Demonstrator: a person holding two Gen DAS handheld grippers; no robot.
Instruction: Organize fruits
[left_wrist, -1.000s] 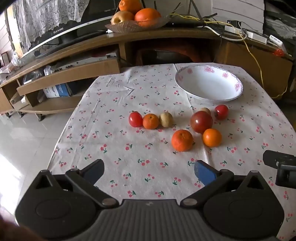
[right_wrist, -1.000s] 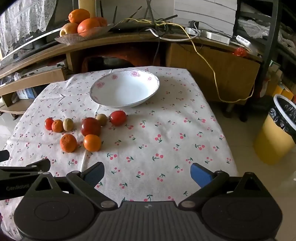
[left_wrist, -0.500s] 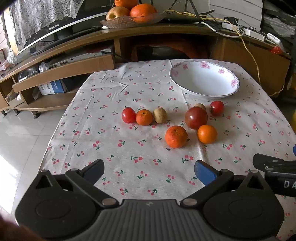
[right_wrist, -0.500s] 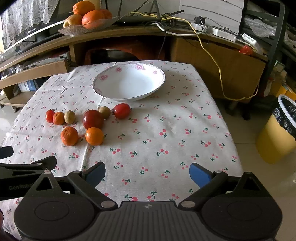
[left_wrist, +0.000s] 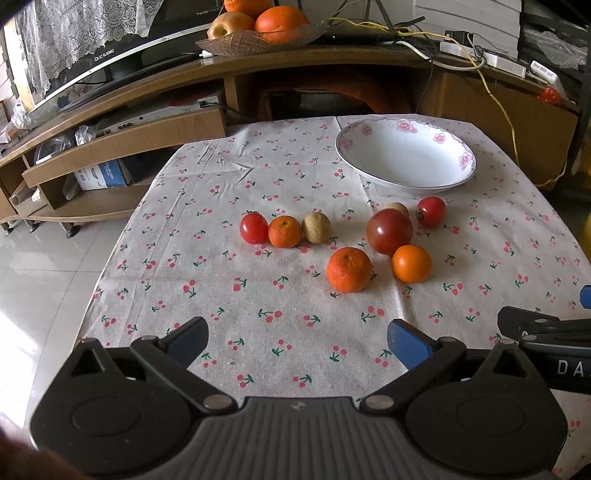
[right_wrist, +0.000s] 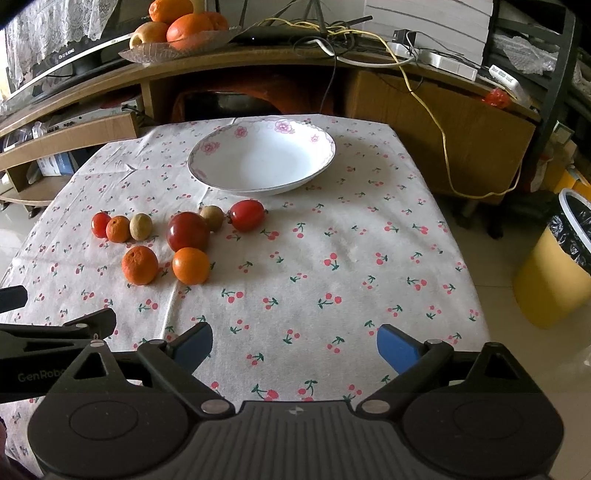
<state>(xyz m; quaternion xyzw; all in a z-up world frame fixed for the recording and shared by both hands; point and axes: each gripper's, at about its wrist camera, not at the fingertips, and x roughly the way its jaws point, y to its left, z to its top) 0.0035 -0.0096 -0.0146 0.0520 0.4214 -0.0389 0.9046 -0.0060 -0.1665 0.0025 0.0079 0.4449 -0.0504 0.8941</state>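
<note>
On the cherry-print table (left_wrist: 258, 332), fruits (left_wrist: 349, 269) lie loose just before the empty bowl (left_wrist: 406, 158). Both my tongs, left (left_wrist: 297, 338) and right (right_wrist: 293, 341), gape empty; nothing sorted yet, so next I reach for the nearest orange.

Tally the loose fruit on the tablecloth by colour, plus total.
Red: 3, the small left one, the large dark one, the one near the bowl.
Orange: 3.
Brownish-tan: 2.
Total: 8. The white bowl holds none.
</note>
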